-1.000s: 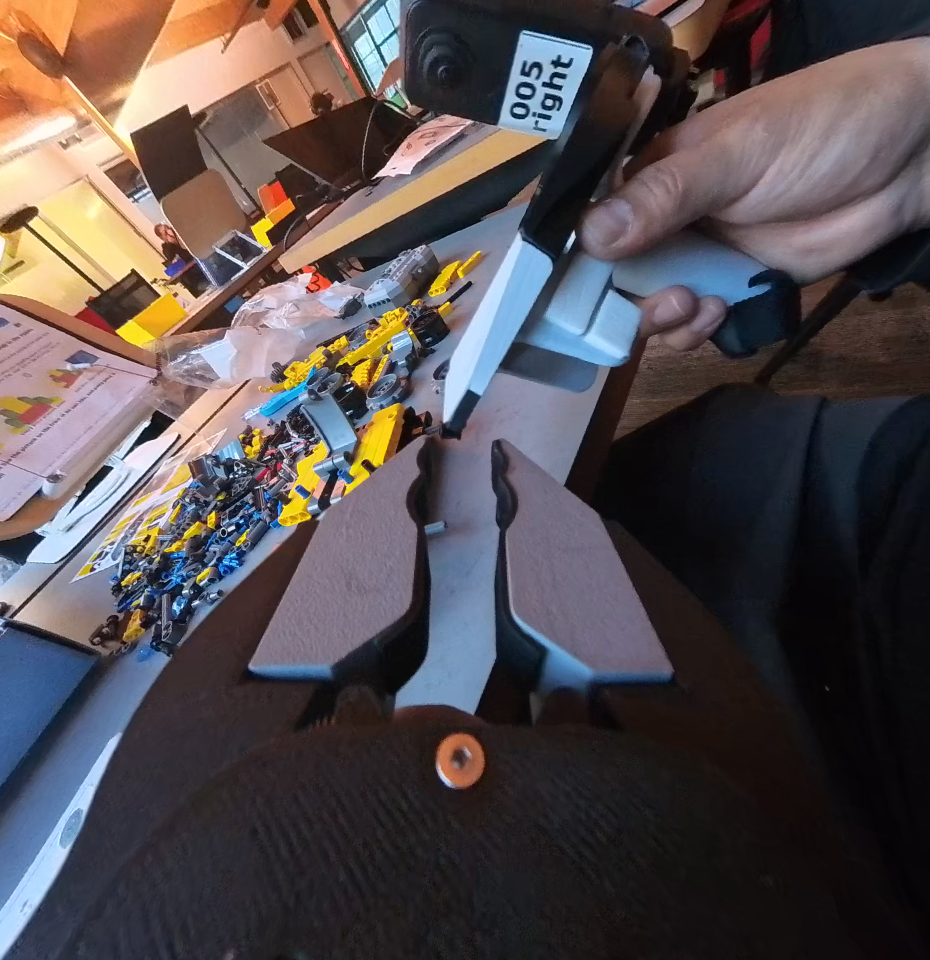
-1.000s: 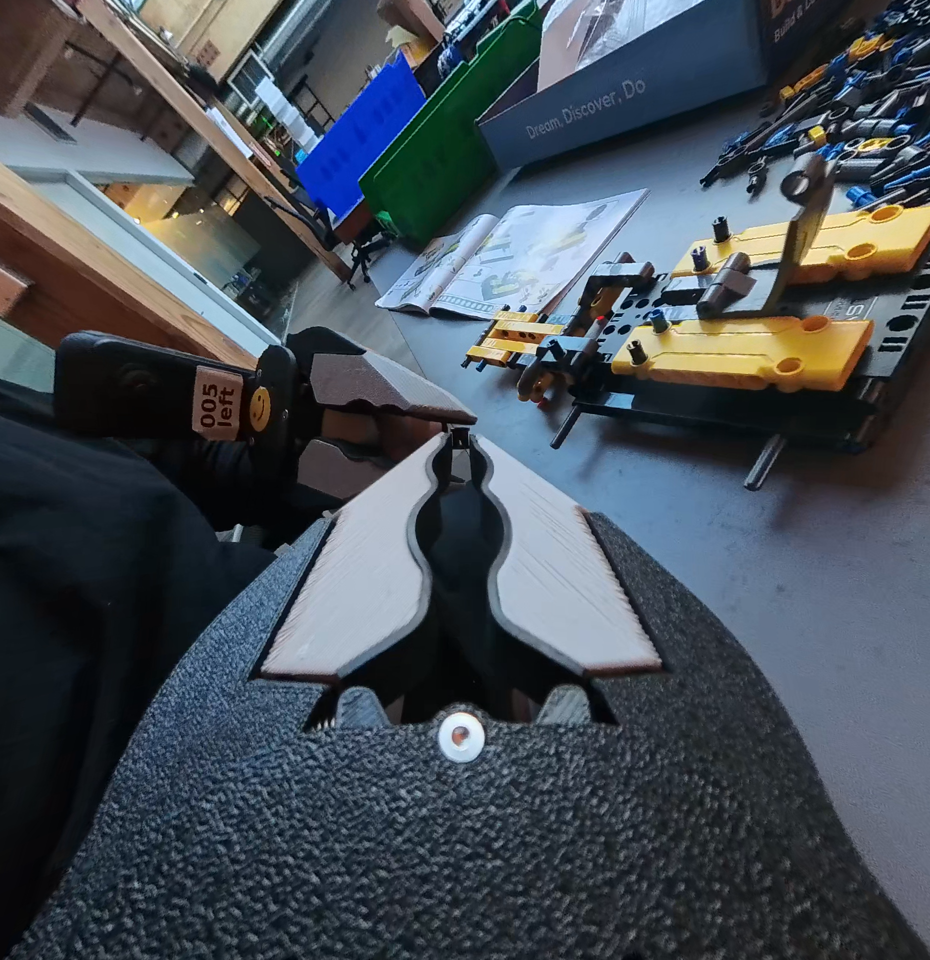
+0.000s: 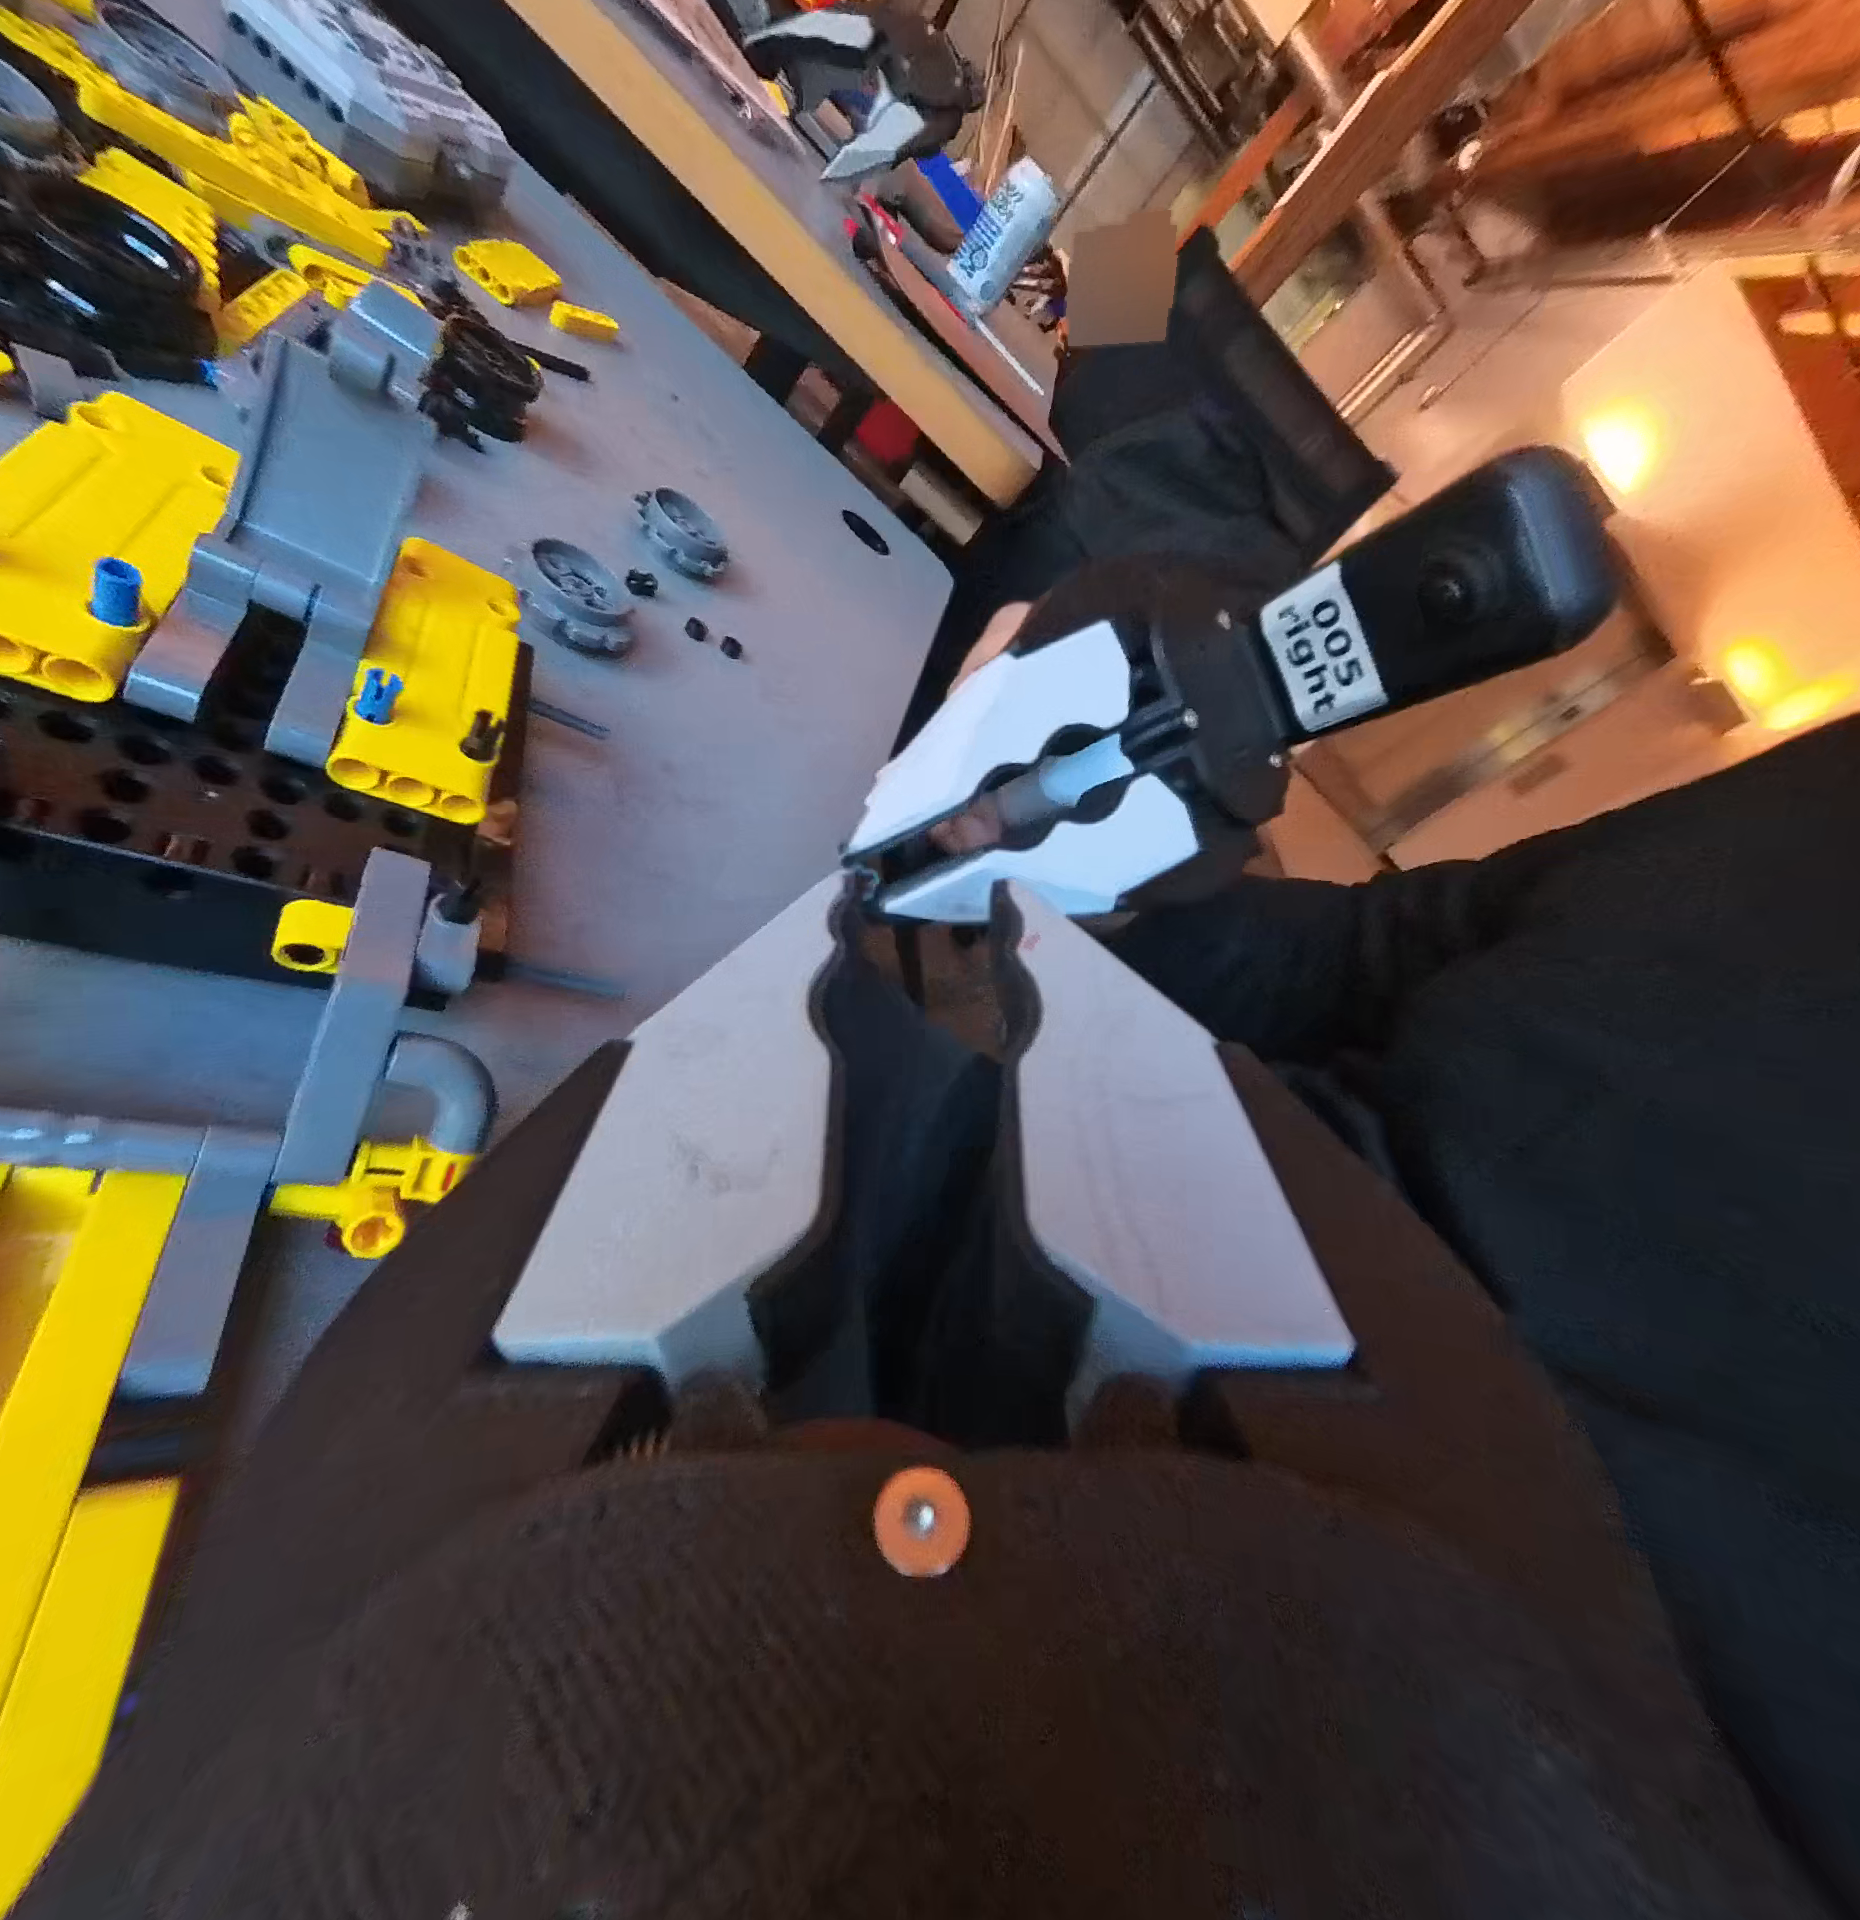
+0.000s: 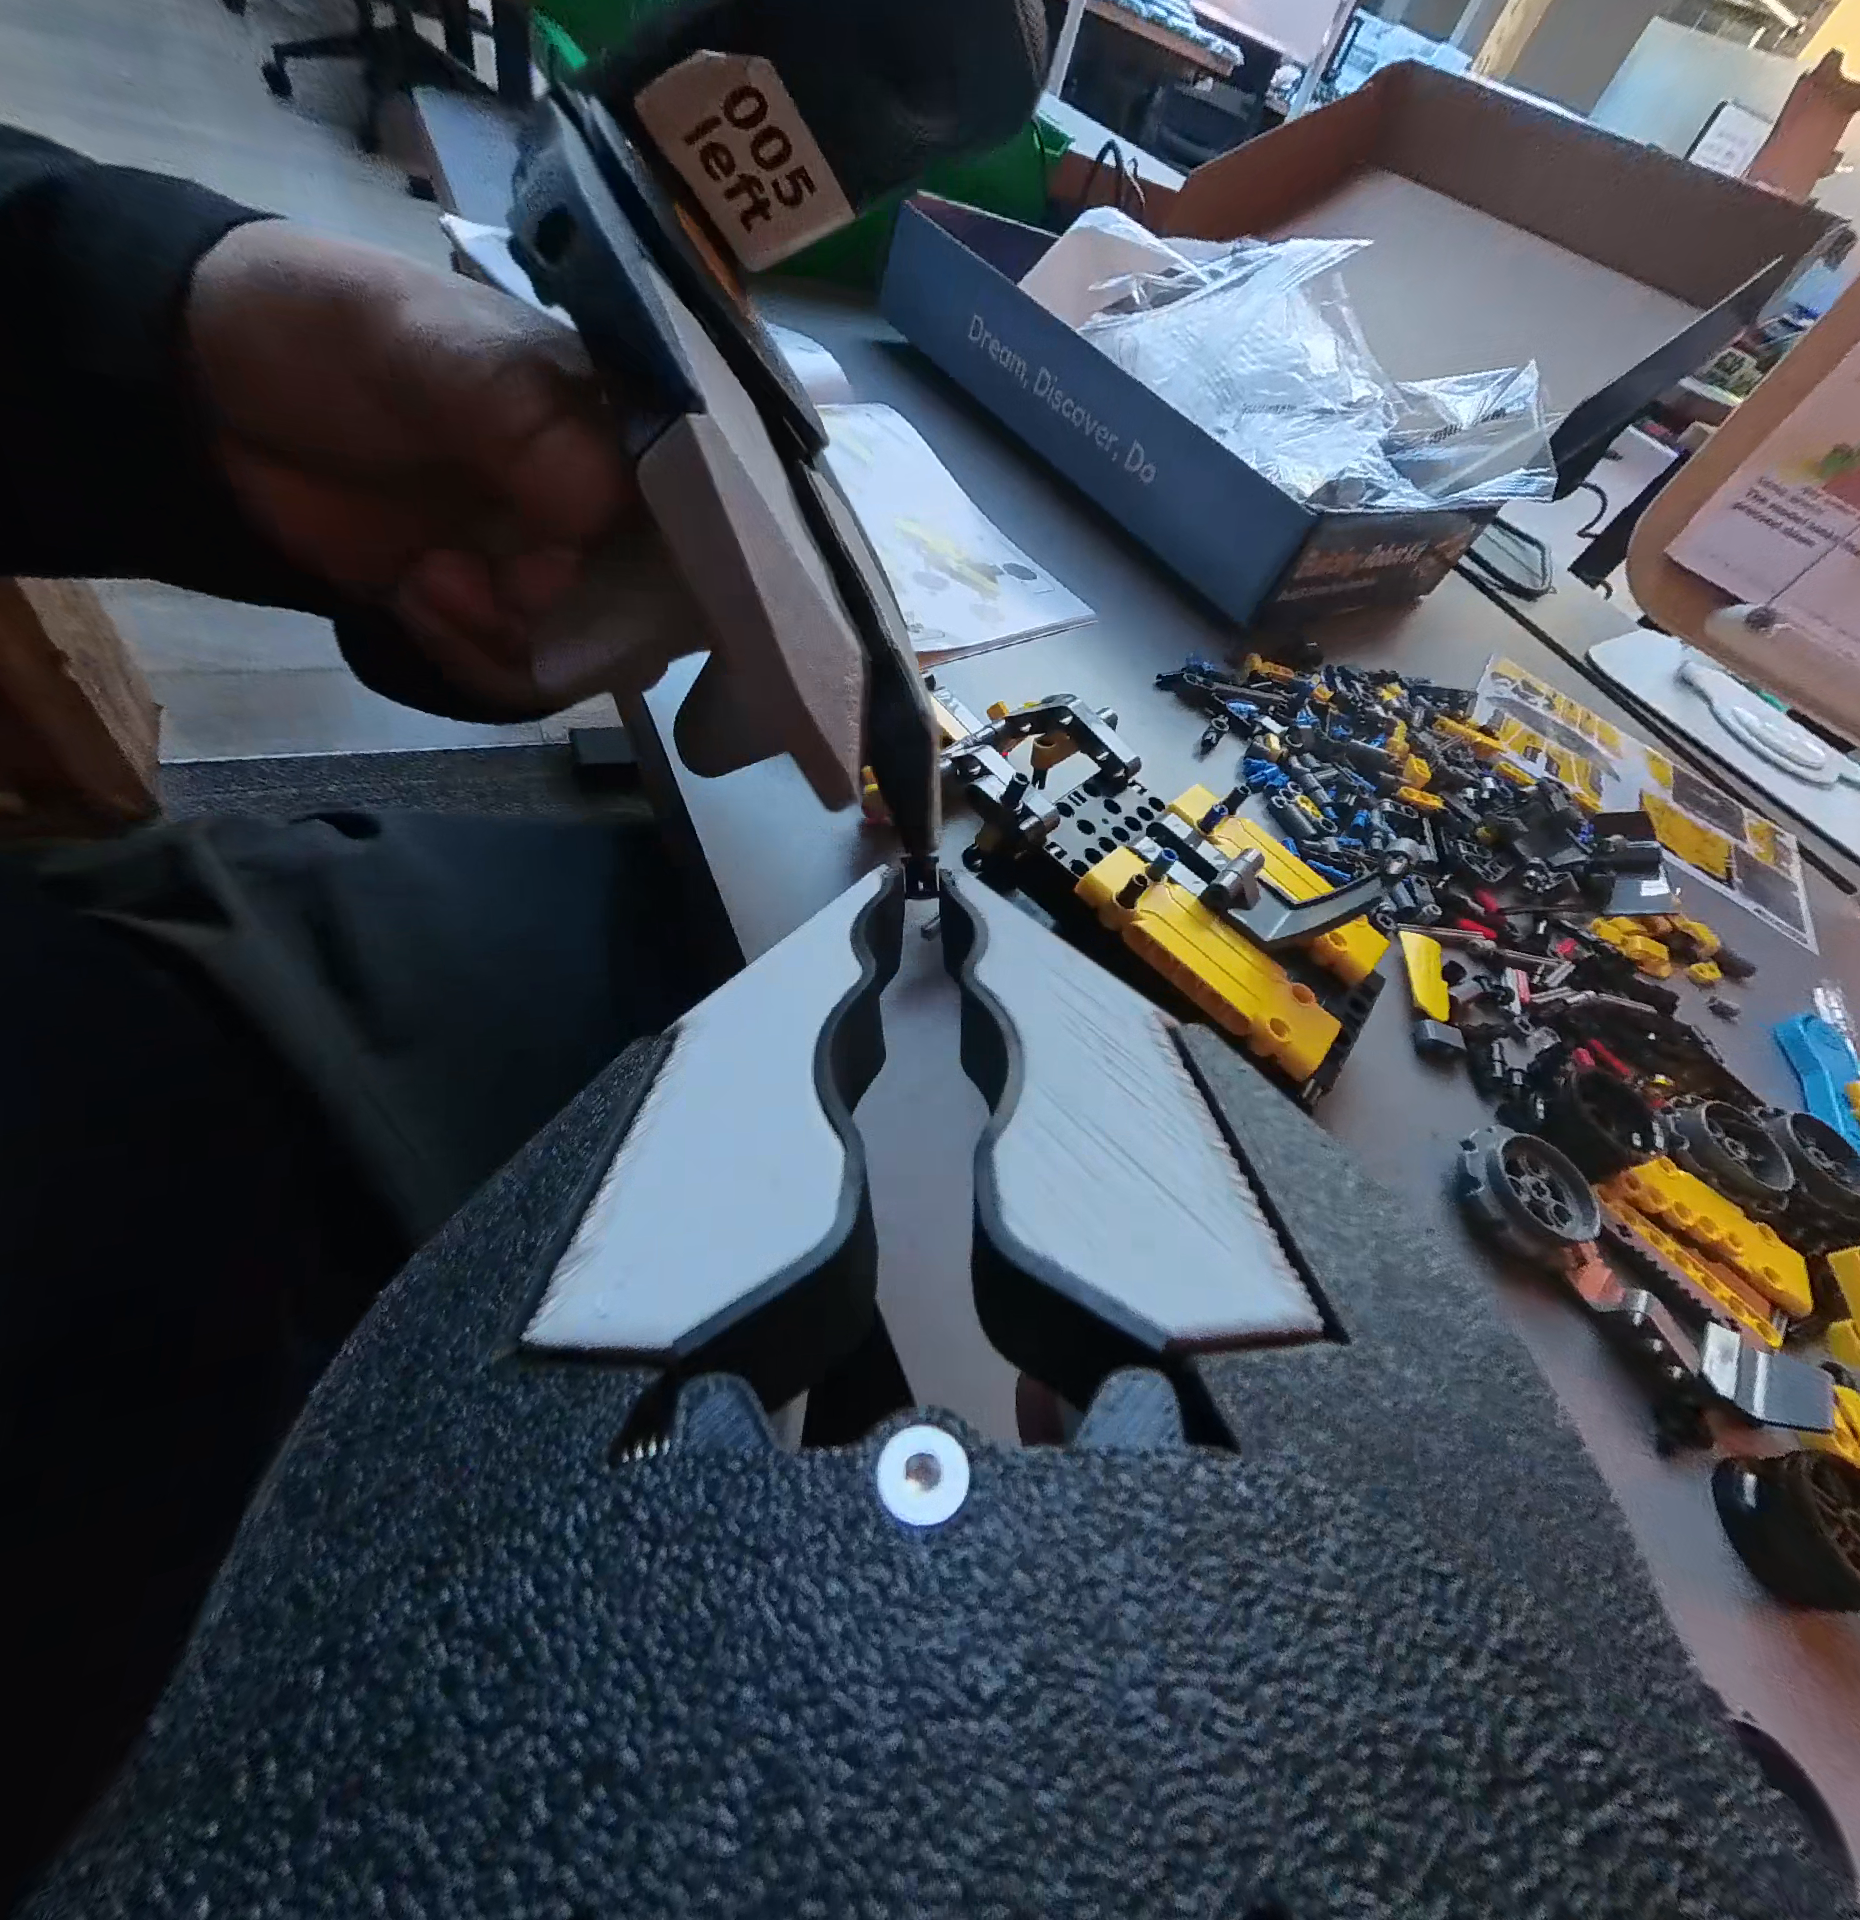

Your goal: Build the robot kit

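So both my grippers are nose to nose right now. My right gripper [image 4: 918,885] has its two white fingers squeezed in on a small black plastic piece [image 4: 918,879], which sits right between the tips, up off the grey table [image 4: 1425,1164] near its front edge. My left gripper [image 3: 853,889] comes down on it from above, my left hand [image 4: 417,499] wrapped round the handle. Its fingers are clenched, and the tips meet at that same little piece. I honestly can't tell whether the left one is actually gripping it or just touching it.

Just under the tips a tiny grey pin [image 4: 931,928] lies on the table. Right beside all this is the half-built yellow and black brick model [image 4: 1217,914] with a grey lever on top. Further out there's a messy pile of loose black, blue and yellow parts [image 4: 1477,790]. Behind them are a paper instruction booklet [image 4: 957,551] and a dark blue cardboard box [image 4: 1113,457] stuffed with clear plastic bags.
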Demonstrator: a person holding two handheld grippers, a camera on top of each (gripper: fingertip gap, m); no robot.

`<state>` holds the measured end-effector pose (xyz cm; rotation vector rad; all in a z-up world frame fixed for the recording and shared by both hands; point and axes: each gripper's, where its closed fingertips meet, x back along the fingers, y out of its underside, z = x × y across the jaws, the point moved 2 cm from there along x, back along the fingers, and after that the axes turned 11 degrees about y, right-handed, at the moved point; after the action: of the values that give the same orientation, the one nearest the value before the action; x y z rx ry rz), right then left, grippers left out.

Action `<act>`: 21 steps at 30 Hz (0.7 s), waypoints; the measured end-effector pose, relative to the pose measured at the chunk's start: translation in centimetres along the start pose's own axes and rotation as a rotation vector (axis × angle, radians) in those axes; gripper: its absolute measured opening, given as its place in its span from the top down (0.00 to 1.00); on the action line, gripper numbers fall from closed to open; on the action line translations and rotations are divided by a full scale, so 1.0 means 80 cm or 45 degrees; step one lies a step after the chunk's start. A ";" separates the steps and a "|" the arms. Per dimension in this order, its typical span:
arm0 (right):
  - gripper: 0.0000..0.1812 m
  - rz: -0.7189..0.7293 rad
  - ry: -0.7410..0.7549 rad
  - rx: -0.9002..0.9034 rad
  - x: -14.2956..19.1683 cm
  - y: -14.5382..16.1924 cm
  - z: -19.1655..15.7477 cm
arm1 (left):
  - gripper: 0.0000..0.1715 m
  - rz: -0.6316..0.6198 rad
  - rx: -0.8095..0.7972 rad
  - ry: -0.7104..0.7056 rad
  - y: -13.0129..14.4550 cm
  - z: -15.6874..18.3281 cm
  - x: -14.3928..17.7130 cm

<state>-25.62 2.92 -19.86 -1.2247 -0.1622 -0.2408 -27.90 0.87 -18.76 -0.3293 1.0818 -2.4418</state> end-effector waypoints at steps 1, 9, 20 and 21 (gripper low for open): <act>0.97 -0.004 0.004 -0.006 0.000 0.000 0.000 | 0.89 0.003 0.018 0.000 -0.001 -0.002 0.000; 0.97 -0.011 0.032 0.028 0.000 -0.001 -0.003 | 0.93 -0.013 0.097 -0.022 0.003 -0.015 -0.002; 0.97 0.009 0.048 0.138 0.002 -0.004 -0.008 | 0.97 0.049 0.276 0.126 0.004 -0.014 -0.004; 0.97 0.006 0.051 0.150 0.002 -0.004 -0.008 | 0.97 0.050 0.282 0.136 0.004 -0.014 -0.004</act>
<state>-25.56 2.17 -19.72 -1.1025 -0.1364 -0.2481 -27.94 1.56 -19.80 -0.1069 0.8394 -2.5371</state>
